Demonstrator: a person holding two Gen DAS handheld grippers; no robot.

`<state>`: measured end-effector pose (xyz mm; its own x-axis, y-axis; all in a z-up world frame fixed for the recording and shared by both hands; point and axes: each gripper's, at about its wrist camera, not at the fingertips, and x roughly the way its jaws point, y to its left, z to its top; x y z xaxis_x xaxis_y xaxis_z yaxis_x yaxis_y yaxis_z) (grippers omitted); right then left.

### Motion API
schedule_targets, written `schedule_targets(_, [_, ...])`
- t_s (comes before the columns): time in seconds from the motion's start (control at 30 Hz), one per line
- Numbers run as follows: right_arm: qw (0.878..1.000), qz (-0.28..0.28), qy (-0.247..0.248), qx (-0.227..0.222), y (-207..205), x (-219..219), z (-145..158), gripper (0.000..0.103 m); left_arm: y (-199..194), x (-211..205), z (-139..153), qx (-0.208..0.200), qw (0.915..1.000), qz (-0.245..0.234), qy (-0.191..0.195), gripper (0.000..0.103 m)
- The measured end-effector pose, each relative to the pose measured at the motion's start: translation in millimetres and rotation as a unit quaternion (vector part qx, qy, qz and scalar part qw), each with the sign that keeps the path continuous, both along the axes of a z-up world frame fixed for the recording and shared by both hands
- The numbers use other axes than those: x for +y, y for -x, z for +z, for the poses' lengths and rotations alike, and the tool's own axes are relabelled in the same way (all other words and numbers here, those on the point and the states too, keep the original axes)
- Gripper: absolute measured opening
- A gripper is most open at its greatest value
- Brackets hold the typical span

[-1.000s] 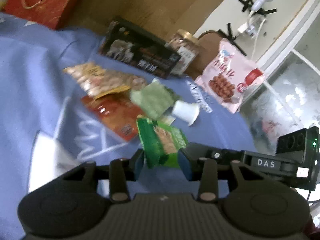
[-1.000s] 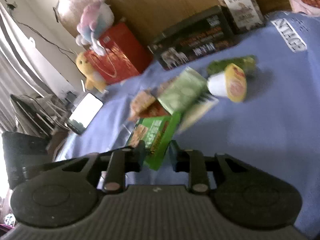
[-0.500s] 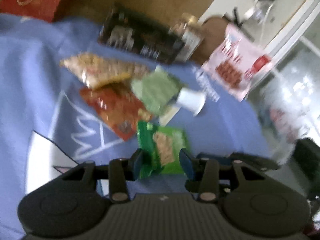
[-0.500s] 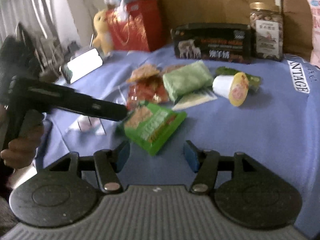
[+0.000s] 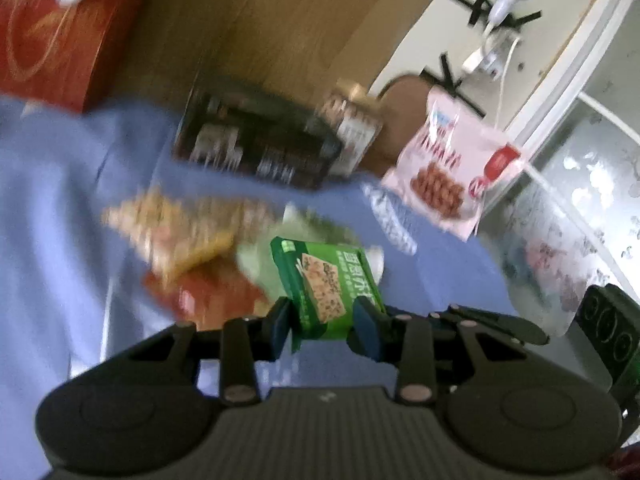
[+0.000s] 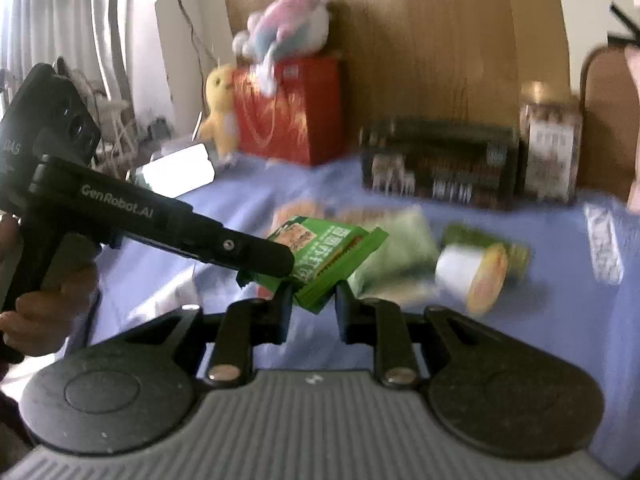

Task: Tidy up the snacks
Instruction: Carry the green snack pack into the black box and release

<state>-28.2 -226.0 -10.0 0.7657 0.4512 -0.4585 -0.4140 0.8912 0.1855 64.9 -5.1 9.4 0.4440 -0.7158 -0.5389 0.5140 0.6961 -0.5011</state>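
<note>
Your green cracker packet is glossy printed plastic film. The blue bed cover beneath it is matt woven cloth. The brown headboard at the far side shows smooth wood grain. The pink snack bag, far right, is shiny film. Your black left gripper is matt moulded plastic.

Snacks spread on a blue-covered bed

A dark box stands at the back; just right, a jar; left, a red bag; nearer, a tipped cup among blurred, probably snack, packets.
</note>
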Motion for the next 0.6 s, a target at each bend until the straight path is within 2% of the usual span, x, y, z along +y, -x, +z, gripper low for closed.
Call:
schedule_targets(0.2, [0.998, -0.029, -0.008, -0.053, -48.8, -11.6, 31.4, 0.026, -60.5, -28.1, 44.7, -0.051, 0.9987, 0.006, 0.002, 0.035])
schedule_targets(0.33, [0.997, -0.053, -0.014, -0.059, -104.9, -23.8, 46.2, 0.026, -110.6, -52.5, 60.2, -0.078, 0.9967, 0.018, -0.006, 0.035])
schedule_targets(0.43, [0.996, -0.065, -0.023, -0.049, -148.7, -33.0, 48.4, 0.029, -150.5, -67.5, 57.0, -0.082, 0.9962, 0.029, -0.007, 0.038])
schedule_targets(0.5, [0.996, -0.078, -0.009, -0.044, -173.8, -34.3, 42.7, 0.039, -174.9, -76.1, 47.4, -0.078, 0.9963, 0.035, -0.009, 0.052])
schedule_targets(0.53, [0.995, -0.090, 0.002, -0.044, -180.1, -34.4, 39.1, 0.047, -184.6, -78.3, 41.7, -0.074, 0.9961, 0.044, -0.021, 0.052])
schedule_targets(0.57, [0.993, -0.111, 0.014, -0.041, -187.3, -36.6, 35.0, 0.047, -188.5, -76.6, 37.2, -0.070, 0.9954, 0.057, -0.034, 0.049])
schedule_targets(0.6, [0.992, -0.123, 0.014, -0.031, -189.5, -41.2, 32.5, 0.047, -189.0, -68.4, 33.8, -0.064, 0.9952, 0.068, -0.030, 0.049])
